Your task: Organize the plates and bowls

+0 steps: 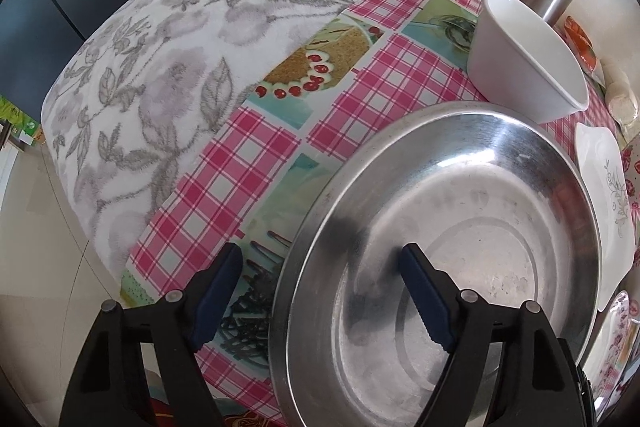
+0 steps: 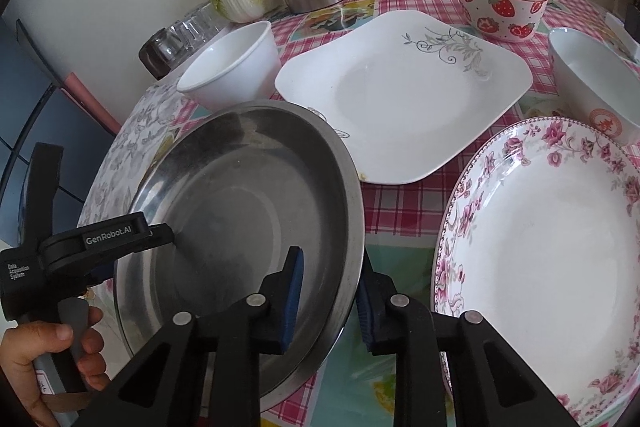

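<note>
Now the right gripper (image 2: 330, 301) clamps the steel plate's (image 2: 240, 227) rim at lower left, the left gripper (image 1: 320, 291) straddles its far rim unclosed, apparently before stacking it onto the floral plate (image 2: 552, 259).

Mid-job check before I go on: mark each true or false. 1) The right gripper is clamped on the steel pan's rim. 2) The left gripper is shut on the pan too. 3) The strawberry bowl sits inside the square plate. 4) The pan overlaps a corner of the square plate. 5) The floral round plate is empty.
1) True: the right gripper pinches the steel pan rim.
2) False: the left gripper straddles the rim, jaws apart.
3) False: the strawberry bowl stands on the cloth behind the square plate.
4) True.
5) True: the floral round plate holds nothing.
</note>
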